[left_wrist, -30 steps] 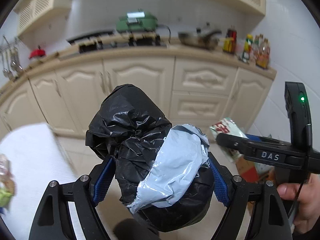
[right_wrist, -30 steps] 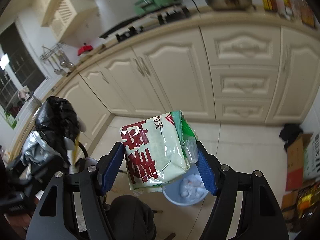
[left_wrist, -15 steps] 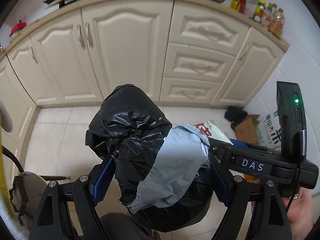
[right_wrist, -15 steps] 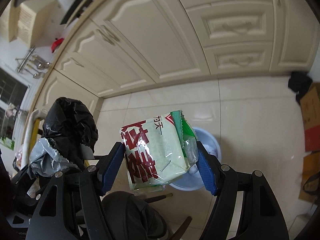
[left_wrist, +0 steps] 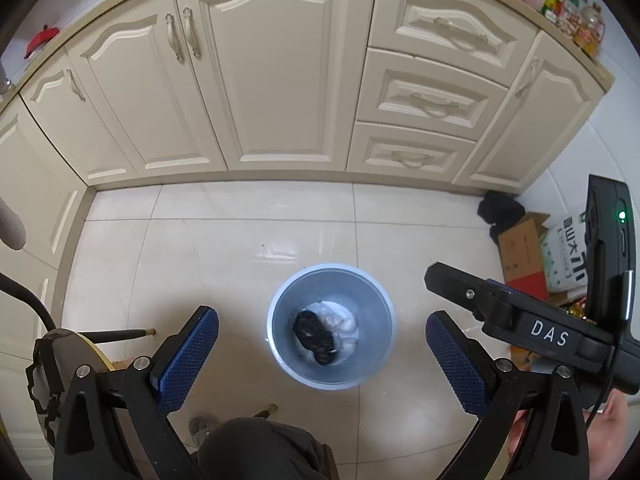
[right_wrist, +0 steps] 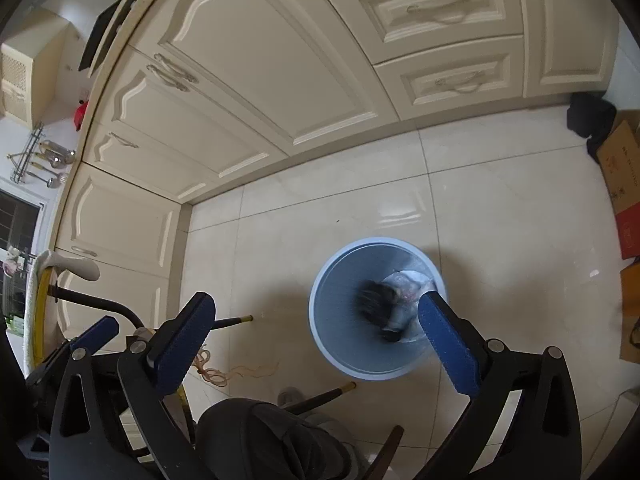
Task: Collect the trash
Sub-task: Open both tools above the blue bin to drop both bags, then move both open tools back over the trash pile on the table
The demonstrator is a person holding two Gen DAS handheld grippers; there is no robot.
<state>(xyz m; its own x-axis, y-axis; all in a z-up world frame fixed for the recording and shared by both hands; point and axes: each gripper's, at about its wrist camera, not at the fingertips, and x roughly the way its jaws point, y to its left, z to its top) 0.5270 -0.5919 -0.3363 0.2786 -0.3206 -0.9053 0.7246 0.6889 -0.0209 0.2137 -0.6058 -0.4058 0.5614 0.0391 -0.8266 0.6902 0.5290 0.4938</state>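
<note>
Your left gripper (left_wrist: 322,354) and right gripper (right_wrist: 316,342) have just spread their fingers, nothing between them. The black bag (left_wrist: 314,336) lies inside the blue bin (left_wrist: 372,368) on the tiled floor (left_wrist: 208,256), near the cream cabinets (left_wrist: 264,80).

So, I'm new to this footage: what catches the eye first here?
The round pale-blue plastic bin on the cream floor tiles, a crumpled black bag inside it. Framing it, the left gripper hangs open and empty; the right gripper too. Behind stand cream panelled cabinets.
</note>
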